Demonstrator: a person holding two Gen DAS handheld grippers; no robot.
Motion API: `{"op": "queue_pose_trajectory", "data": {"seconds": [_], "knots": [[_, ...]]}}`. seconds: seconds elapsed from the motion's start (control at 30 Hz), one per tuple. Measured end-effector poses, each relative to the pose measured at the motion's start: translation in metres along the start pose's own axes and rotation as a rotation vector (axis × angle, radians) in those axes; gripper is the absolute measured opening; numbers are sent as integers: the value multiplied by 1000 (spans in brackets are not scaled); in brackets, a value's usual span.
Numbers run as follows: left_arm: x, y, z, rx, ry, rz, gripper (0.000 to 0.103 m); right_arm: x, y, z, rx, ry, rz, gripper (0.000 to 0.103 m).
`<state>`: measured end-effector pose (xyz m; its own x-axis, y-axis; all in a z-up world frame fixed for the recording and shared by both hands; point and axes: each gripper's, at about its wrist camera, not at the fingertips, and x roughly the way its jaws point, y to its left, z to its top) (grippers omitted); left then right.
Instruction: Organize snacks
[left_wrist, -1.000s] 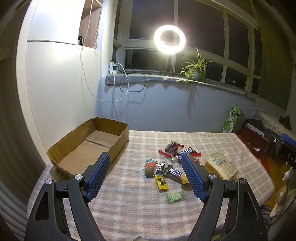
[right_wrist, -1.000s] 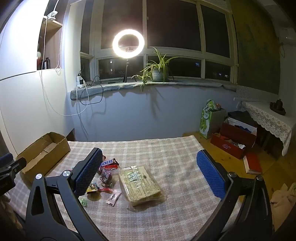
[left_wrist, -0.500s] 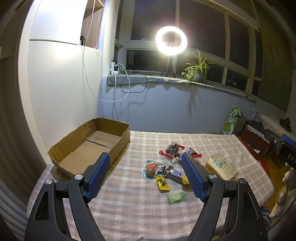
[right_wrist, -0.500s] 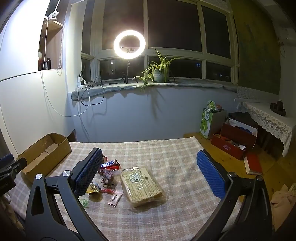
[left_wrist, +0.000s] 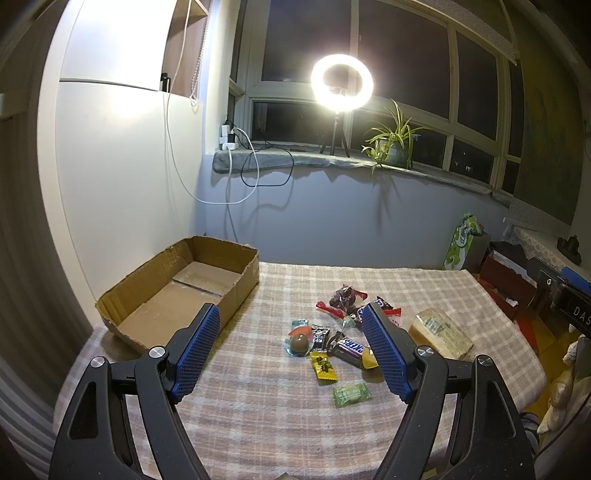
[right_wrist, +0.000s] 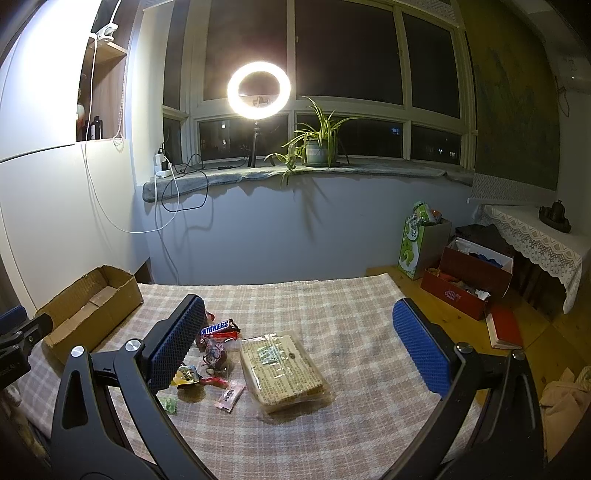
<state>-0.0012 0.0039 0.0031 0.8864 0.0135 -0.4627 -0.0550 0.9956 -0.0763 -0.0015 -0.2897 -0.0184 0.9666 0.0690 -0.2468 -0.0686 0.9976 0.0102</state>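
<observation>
At the centre of the left wrist frame, a cluster of wrapped snacks lies on the checked tablecloth: a Snickers bar, a yellow sachet, a green sweet and a round brown sweet. A clear-wrapped wafer pack lies to the right, apart from the cluster. The cardboard box stands at centre left, holding nothing. The left gripper hangs above the cloth, jaws apart, gripping nothing. In the right wrist frame, the right gripper is likewise spread wide above the wafer pack.
</observation>
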Motion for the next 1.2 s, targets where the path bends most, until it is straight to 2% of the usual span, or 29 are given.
{"op": "queue_pose_trajectory", "data": {"seconds": [1.2], "knots": [[0, 0, -2, -1, -1, -1, 80, 4, 0, -3, 2, 4, -2, 103]]}}
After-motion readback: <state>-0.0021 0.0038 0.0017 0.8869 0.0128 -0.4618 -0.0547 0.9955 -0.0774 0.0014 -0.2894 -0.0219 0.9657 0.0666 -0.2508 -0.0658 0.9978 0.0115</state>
